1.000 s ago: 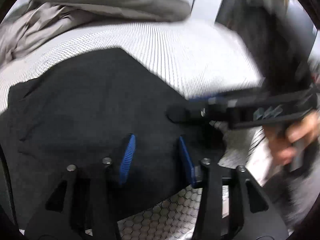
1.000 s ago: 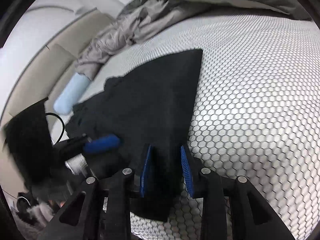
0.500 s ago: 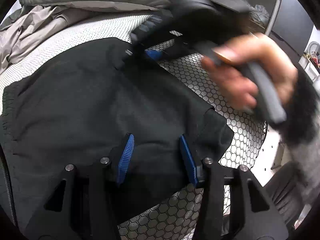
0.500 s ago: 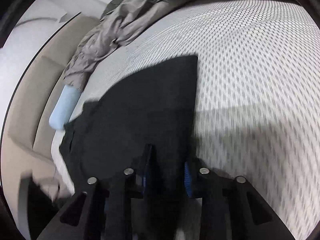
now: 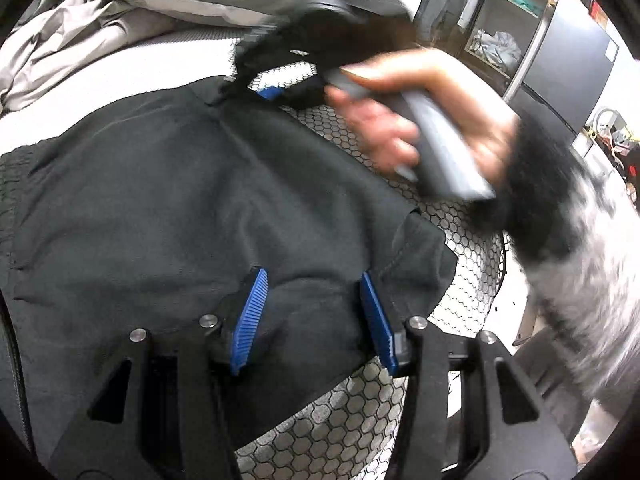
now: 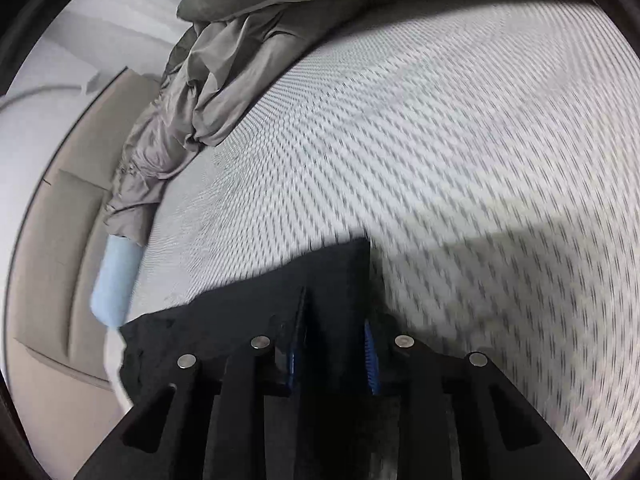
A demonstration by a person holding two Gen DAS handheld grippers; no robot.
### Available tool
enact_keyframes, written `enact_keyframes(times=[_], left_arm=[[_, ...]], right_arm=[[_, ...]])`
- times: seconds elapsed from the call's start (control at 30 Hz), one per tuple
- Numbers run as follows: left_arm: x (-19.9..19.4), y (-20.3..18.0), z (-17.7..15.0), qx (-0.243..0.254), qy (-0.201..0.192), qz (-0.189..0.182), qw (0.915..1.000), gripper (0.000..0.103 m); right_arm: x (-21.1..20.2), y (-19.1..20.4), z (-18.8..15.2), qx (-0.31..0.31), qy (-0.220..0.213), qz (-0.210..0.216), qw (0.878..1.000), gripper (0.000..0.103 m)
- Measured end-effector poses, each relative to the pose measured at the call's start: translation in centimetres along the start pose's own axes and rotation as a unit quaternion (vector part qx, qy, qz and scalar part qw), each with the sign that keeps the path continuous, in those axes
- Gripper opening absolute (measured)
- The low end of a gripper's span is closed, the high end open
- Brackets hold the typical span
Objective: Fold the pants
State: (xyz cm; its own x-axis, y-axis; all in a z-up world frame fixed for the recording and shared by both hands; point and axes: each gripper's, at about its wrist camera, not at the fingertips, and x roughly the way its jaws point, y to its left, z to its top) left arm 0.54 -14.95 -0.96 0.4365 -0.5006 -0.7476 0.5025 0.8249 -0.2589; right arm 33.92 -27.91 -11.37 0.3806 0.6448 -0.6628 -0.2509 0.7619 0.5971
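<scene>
The black pants are spread on the honeycomb-patterned bed cover, close to its near edge; a grey blanket is bunched at the far side. The left gripper is seen with its blue pads spread wide, the cloth lying under and between them and not pinched. The right gripper is held at the far corner of the pants, cloth filling the gap between its pads; whether it is truly pinched cannot be told, the picture being blurred. The garment's long axis runs across both grippers; the coming fold is judged to turn on this far corner, nearer to the right hand.
</scene>
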Motion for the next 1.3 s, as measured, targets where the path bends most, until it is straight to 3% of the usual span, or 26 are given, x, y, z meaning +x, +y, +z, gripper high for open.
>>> enact_keyframes(times=[0.2,0.33,0.43,0.57,0.63,0.7,0.8,0.83,0.9,0.93,1.07,1.17,1.3], left_arm=[[-0.8,0.4,-0.7,-0.003,-0.005,0.004,1.0,0.047],[-1.0,0.6,-0.9,-0.009,-0.006,0.0,0.9999,0.047],[-1.9,1.0,-0.5,-0.005,0.001,0.005,1.0,0.047],[-5.8,4.1,-0.5,-0.03,-0.031,0.023,0.9988,0.048],[-7.0,6.6,-0.7,-0.051,-0.051,0.045,0.9964,0.057],[-6.8,9.2,-1.2,-0.076,-0.049,0.075,0.9931,0.057],[-6.0,11.0,-2.5,-0.072,-0.035,0.085,0.9932,0.057],[-6.0,11.0,-2.8,-0.062,-0.032,0.09,0.9935,0.057],[-6.2,11.2,-3.8,-0.045,-0.02,0.113,0.9924,0.057],[-6.5,11.6,-4.3,-0.042,-0.02,0.11,0.9928,0.057],[-8.1,12.2,-5.7,-0.04,-0.029,0.094,0.9943,0.057],[-9.8,11.1,-5.7,-0.033,-0.045,0.098,0.9937,0.057],[-10.0,11.3,-2.7,-0.054,-0.068,0.087,0.9924,0.057]], right_arm=[[-5.2,0.3,-8.3,-0.005,0.005,0.009,1.0,0.022],[-8.3,0.3,-14.0,-0.019,-0.007,-0.013,1.0,0.018],[-10.3,1.6,-15.2,-0.055,-0.021,-0.029,0.998,0.019],[-13.5,5.3,-15.2,-0.116,-0.102,-0.035,0.987,0.024],[-11.5,7.7,-15.5,-0.161,-0.08,-0.043,0.983,0.033],[-8.5,9.3,-15.9,-0.194,-0.051,-0.052,0.978,0.034],[-3.2,11.2,-16.3,-0.239,0.004,-0.089,0.967,0.034],[-1.8,11.8,-17.0,-0.275,0.017,-0.124,0.953,0.033],[-1.5,12.1,-18.0,-0.329,0.009,-0.154,0.932,0.033],[-2.0,11.9,-18.1,-0.334,0.004,-0.169,0.927,0.033],[-4.8,9.1,-18.0,-0.298,-0.027,-0.198,0.934,0.033],[-6.7,8.9,-18.2,-0.278,-0.045,-0.172,0.944,0.034],[-6.4,10.9,-16.9,-0.272,-0.063,-0.14,0.95,0.034]])
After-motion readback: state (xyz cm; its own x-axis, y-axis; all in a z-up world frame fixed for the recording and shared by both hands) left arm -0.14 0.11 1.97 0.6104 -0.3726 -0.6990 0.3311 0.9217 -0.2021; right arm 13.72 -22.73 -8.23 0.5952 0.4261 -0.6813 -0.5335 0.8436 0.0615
